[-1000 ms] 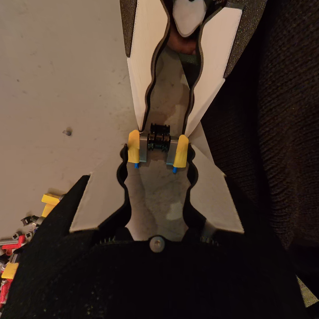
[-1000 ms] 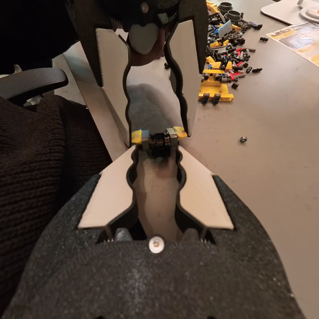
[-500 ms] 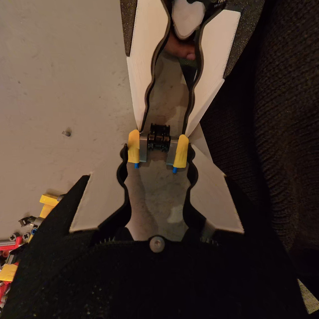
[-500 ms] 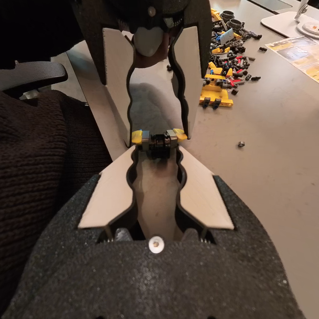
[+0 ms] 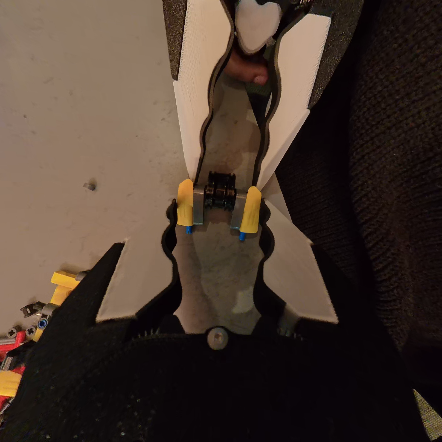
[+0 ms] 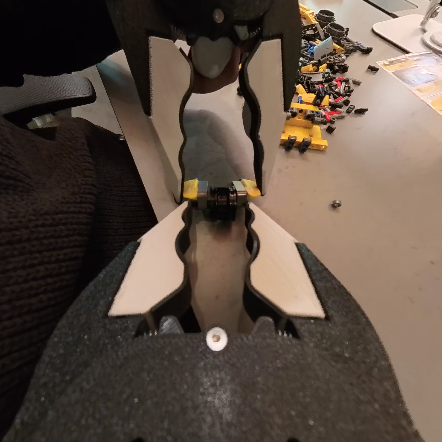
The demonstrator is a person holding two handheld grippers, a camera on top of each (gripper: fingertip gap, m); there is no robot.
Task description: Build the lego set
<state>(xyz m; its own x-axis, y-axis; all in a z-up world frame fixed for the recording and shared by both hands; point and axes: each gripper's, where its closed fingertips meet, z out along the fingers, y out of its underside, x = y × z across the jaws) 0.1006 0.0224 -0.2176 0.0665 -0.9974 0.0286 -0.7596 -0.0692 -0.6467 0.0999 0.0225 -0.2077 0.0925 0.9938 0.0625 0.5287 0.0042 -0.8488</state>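
Observation:
A small brick assembly has a black wheel hub in the middle, a grey piece on each side, yellow end pieces and blue pins. It is held just above the grey table near its edge. My left gripper is shut on its yellow ends. My right gripper meets it from the opposite side, tips against the same assembly. In the right wrist view, my right gripper closes beside the grey pieces of the assembly. The left gripper comes in from above.
A pile of loose bricks with a yellow plate piece lies to the far right. A small grey nut-like part lies alone. Paper leaflets and a white tray are behind. A dark knitted garment and a chair armrest are beyond the table edge. Left and right tips are no more than a few centimetres apart.
Both grippers keep their hold on the assembly. The pair has shifted slightly over the table, so the brick pile sits lower in the right wrist view.

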